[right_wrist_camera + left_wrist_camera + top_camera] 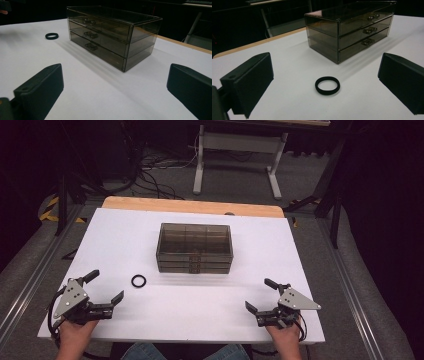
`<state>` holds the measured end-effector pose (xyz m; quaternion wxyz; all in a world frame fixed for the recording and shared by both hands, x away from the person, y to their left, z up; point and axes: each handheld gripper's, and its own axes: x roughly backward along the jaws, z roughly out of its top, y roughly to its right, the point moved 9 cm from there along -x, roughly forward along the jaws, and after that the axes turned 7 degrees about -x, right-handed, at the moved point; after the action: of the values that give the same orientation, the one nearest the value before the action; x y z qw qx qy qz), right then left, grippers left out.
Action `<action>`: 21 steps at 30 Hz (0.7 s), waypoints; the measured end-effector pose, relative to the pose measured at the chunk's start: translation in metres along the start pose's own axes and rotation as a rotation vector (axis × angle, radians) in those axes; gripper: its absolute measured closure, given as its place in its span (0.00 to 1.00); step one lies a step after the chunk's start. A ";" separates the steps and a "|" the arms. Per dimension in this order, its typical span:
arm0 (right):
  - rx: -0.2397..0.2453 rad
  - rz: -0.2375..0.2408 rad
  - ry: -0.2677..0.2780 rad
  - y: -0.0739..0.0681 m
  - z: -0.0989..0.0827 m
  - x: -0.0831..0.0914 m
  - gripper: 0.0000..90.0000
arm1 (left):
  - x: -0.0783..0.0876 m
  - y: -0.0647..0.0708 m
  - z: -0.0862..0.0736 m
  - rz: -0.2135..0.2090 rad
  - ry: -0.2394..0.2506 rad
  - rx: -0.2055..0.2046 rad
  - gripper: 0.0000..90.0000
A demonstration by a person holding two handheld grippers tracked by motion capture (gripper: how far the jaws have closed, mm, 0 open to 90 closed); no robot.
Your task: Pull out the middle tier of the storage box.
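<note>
Left gripper [106,287] low at near-left of drawer box [195,248], jaws wide apart, nothing between. Black ring [138,281] flat on white worktop [125,240], just front-left of drawer box, ahead of left jaws, untouched. Right gripper [260,295] near-right of drawer box, jaws spread, empty.

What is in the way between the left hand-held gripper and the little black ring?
Nothing visible. The left hand-held gripper stands open, and only bare white table lies between it and the black ring.
</note>
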<state>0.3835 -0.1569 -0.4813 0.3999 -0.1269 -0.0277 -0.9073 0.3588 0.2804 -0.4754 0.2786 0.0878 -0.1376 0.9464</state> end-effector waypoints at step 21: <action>-0.002 0.001 -0.007 0.000 -0.001 -0.001 0.01 | 0.000 0.000 0.000 0.002 0.000 0.000 0.01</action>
<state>0.3842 -0.1562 -0.4826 0.4001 -0.1304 -0.0278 -0.9067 0.3583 0.2803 -0.4756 0.2777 0.0877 -0.1377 0.9467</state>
